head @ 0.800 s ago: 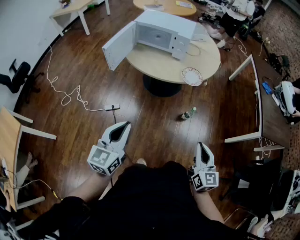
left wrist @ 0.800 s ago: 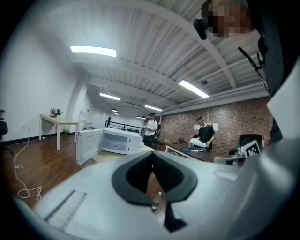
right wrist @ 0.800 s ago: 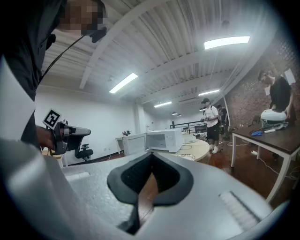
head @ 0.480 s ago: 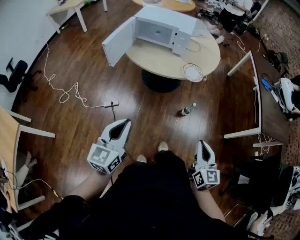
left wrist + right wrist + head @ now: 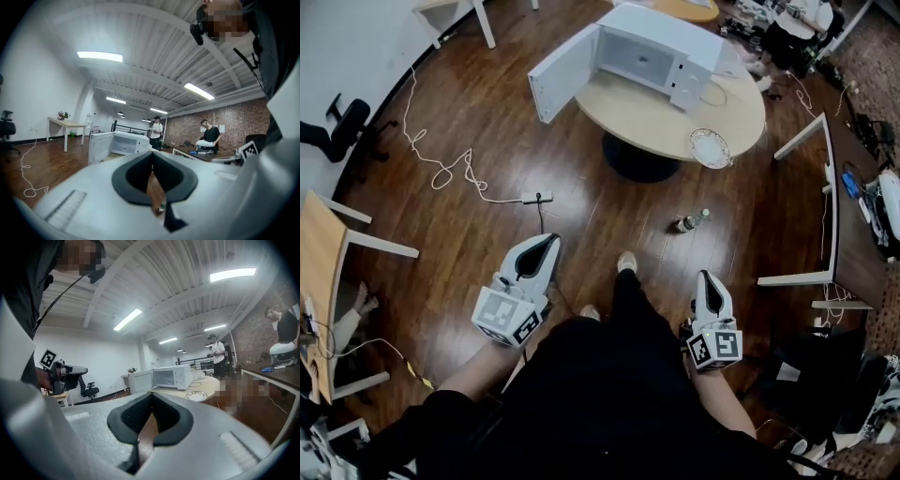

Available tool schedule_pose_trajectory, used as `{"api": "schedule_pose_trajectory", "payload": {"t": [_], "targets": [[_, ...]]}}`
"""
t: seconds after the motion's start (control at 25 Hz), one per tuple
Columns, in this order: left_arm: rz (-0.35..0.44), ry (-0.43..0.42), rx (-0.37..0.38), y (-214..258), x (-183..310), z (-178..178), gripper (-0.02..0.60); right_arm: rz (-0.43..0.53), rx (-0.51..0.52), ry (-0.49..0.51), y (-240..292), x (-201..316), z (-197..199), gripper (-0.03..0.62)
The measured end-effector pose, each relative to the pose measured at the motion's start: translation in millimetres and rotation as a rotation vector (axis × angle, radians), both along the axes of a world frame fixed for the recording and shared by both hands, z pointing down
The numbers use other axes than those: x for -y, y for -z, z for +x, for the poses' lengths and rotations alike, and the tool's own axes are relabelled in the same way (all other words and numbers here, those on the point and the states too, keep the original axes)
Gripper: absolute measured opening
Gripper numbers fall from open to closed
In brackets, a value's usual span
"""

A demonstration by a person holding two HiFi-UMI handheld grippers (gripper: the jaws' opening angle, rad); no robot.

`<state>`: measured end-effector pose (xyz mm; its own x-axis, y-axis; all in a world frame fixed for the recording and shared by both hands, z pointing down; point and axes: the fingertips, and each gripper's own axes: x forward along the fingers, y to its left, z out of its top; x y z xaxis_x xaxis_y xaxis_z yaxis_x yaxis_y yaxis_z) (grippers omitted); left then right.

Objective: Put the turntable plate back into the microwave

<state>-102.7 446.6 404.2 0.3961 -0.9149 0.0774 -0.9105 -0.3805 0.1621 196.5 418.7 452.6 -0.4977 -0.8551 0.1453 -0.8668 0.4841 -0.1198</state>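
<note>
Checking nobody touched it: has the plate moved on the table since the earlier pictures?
No. The plate still lies at the rim of the table, right of the microwave; only the camera shifted.

My head camera sits high up and looks steeply down. The floor (image 5: 487,234) is right below it, and the left tongs (image 5: 542,248) and right tongs (image 5: 706,279) are low in the picture. The microwave (image 5: 652,52) on the round tabletop (image 5: 647,127) is far off at the top.

The left gripper view rides on the left tongs. It looks level along them, across the room, at the far microwave. The right gripper view looks the same way from the right tongs.

All three views share the microwave and tabletop. The head view and right gripper view share the plate (image 5: 710,147). Each gripper view catches the other tongs at its edge.
</note>
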Motion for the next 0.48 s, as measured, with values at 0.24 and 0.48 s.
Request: {"api": "schedule_pose_trajectory", "payload": {"t": [0.24,0.48], "targets": [[-0.008,0.015,0.02,4,22,-4,0.005,0.001,0.002,0.029,-2,29,-14,0.002],[-0.012,0.015,0.033,3,53,-4,0.005,-0.044,0.02,0.032,-11,58,-16,0.002]]}}
